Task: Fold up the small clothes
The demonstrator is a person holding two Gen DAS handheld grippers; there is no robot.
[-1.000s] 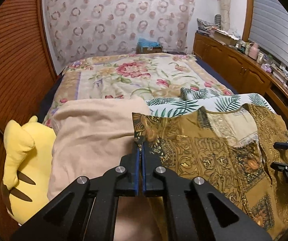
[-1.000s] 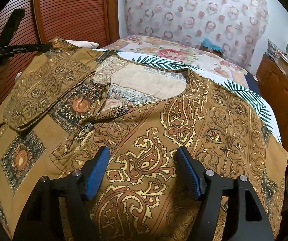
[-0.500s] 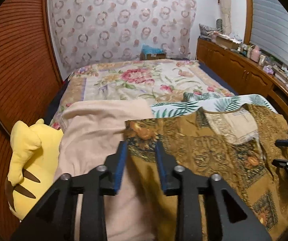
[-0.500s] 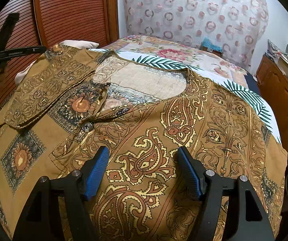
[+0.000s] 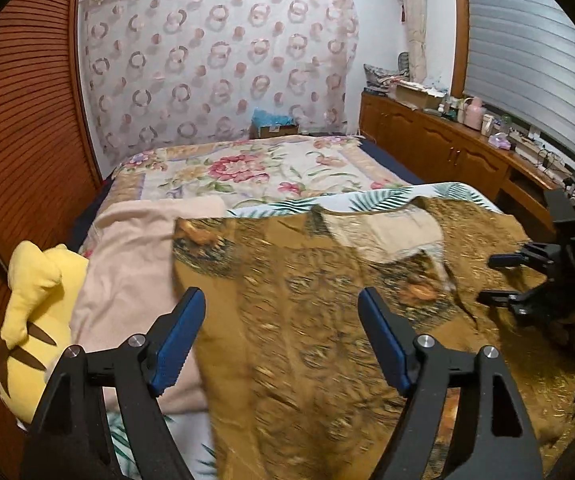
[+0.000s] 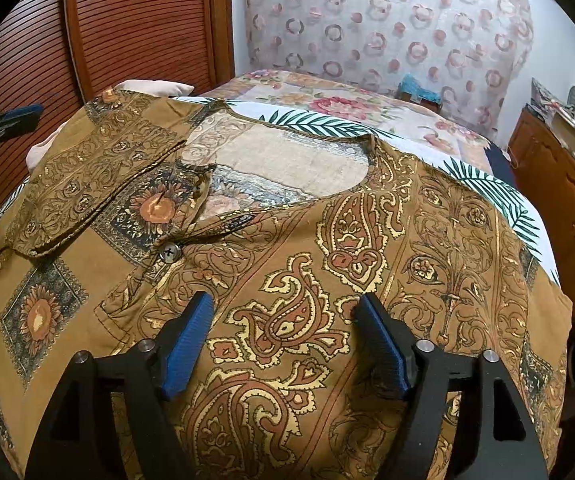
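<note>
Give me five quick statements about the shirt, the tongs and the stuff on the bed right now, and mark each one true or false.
1. The left tongs are clamped on the brown patterned shirt. False: they stand open, holding nothing.
2. The right tongs are open above the shirt's front. True.
3. One sleeve is folded in across the shirt's front. True.
4. The yellow plush toy lies on top of the shirt. False: it sits beside the beige blanket, apart from the shirt.
5. The button below the neckline is visible. True.
</note>
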